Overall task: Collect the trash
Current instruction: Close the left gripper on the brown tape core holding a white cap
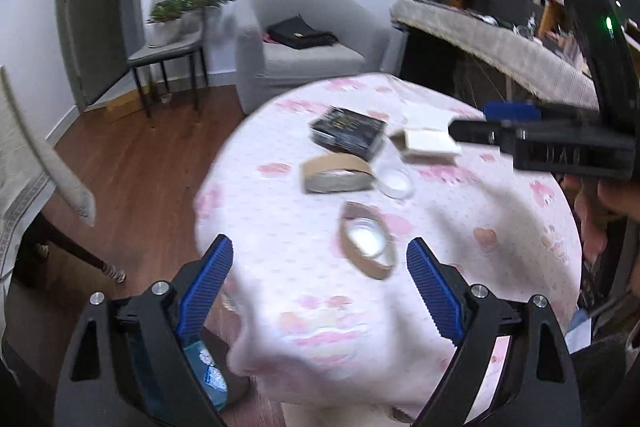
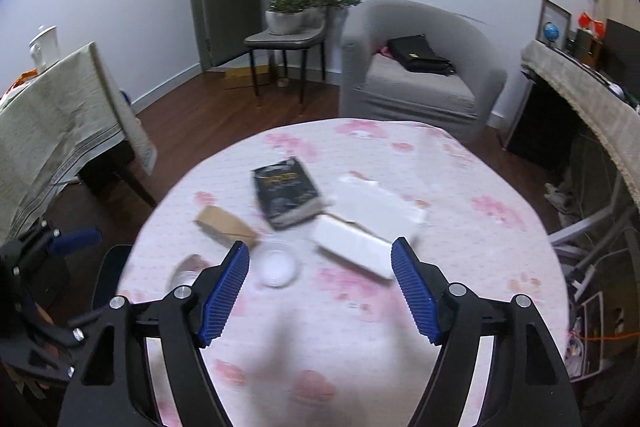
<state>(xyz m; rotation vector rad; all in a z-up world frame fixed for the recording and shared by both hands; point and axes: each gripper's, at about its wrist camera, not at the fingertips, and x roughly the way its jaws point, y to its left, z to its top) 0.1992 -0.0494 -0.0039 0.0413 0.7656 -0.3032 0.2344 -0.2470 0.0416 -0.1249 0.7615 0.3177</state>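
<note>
A round table with a pink-patterned cloth (image 1: 460,267) (image 2: 440,307) holds the trash: a black packet (image 1: 347,133) (image 2: 286,191), a flattened cardboard tube (image 1: 336,173) (image 2: 226,227), a clear plastic lid (image 1: 396,183) (image 2: 277,265), a cardboard ring around a clear cup (image 1: 368,239) (image 2: 188,271), and a white box (image 1: 428,143) (image 2: 356,247). My left gripper (image 1: 320,263) is open and empty above the near table edge, just short of the ring. My right gripper (image 2: 320,263) is open and empty above the lid and the white box. It also shows in the left wrist view (image 1: 500,131) at the right.
A grey armchair (image 2: 420,67) with a black bag (image 2: 420,55) stands behind the table. A chair with potted plants (image 2: 292,23) is by the door. A covered table (image 2: 52,131) is at the left and a covered desk (image 2: 592,99) at the right. The floor is wood.
</note>
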